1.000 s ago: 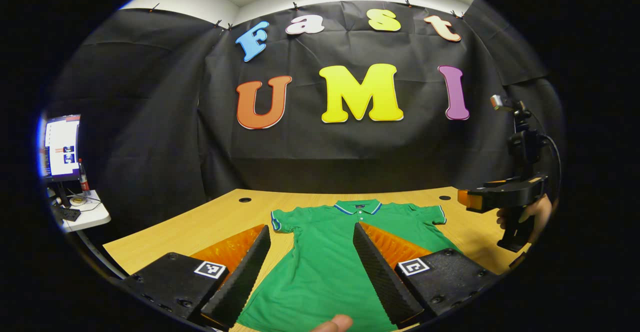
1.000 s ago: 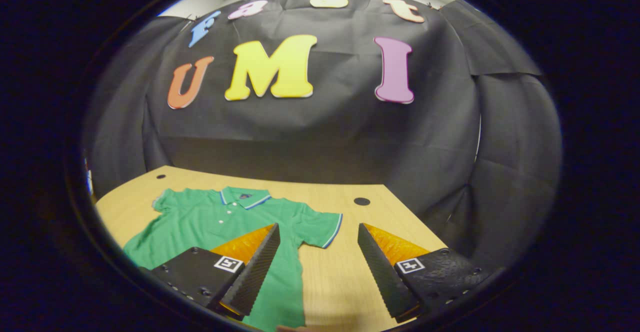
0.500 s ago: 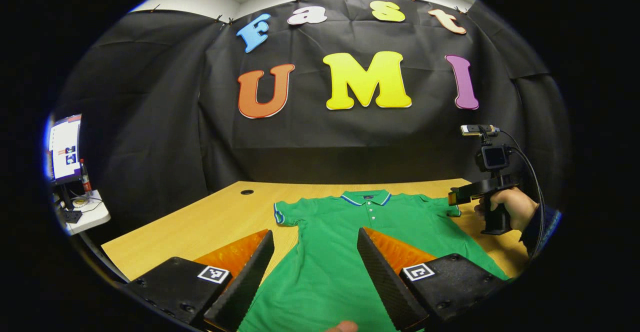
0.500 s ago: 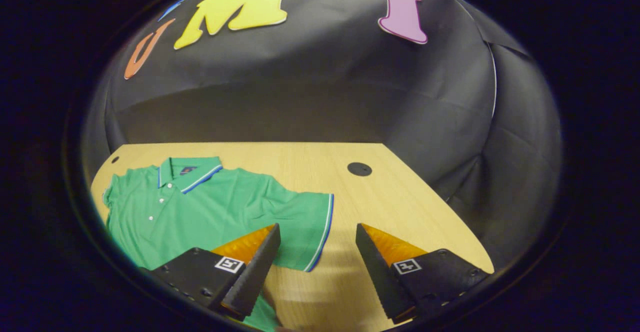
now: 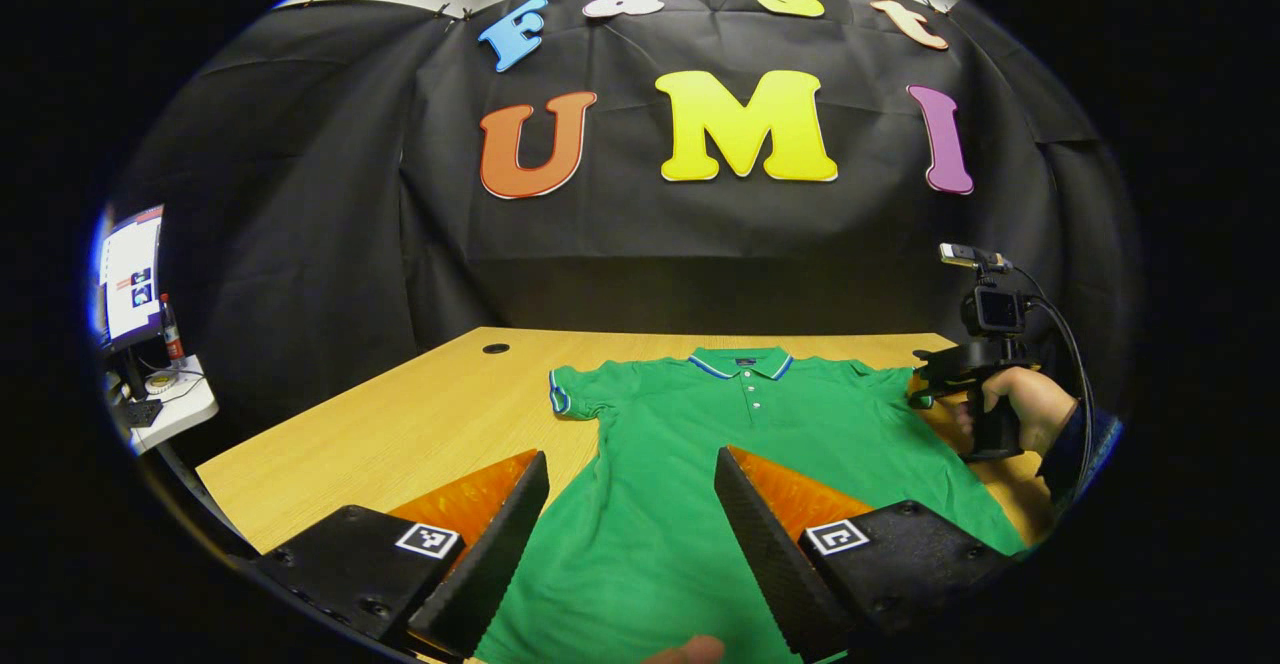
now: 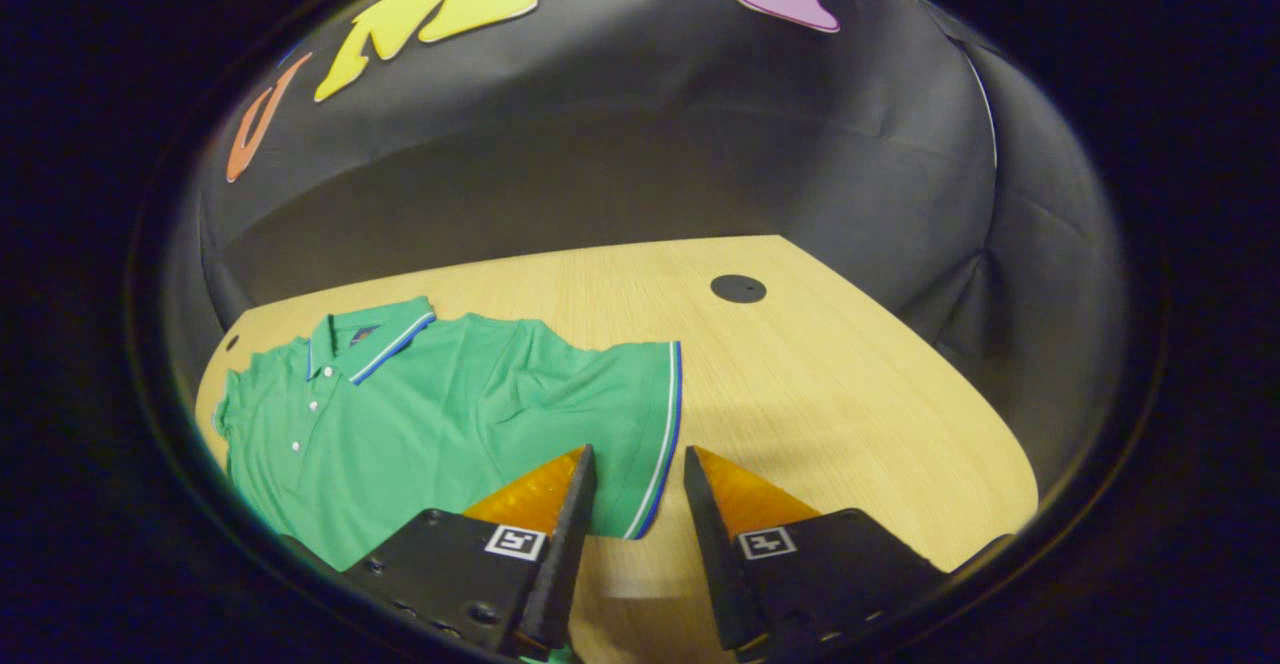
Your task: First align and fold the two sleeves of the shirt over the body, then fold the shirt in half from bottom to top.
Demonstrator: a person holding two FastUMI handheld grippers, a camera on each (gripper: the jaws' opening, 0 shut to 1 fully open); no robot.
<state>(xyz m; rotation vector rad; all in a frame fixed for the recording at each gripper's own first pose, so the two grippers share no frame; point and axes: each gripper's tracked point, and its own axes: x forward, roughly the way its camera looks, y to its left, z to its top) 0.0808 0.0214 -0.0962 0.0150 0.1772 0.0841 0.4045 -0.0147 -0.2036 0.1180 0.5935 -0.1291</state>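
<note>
Plainly, the green shirt [image 5: 740, 444] lies flat and face up on the tabletop [image 5: 400, 434], collar away from the person, neither sleeve folded yet; the left gripper [image 5: 630, 534] hangs over the lower body of the shirt with its jaws wide apart and nothing between them; the right gripper [image 6: 635, 534] is low at the right sleeve [image 6: 620, 424], its jaws narrowed but not closed, the striped cuff lying just ahead of the gap. My guess is a sleeve pinch comes next, and the risks lie there; if the jaws close short of the cuff they catch nothing; if they bite too deep they may drag the body cloth and wrinkle it; a lone pull could skew the shirt, since nothing pins it.
</note>
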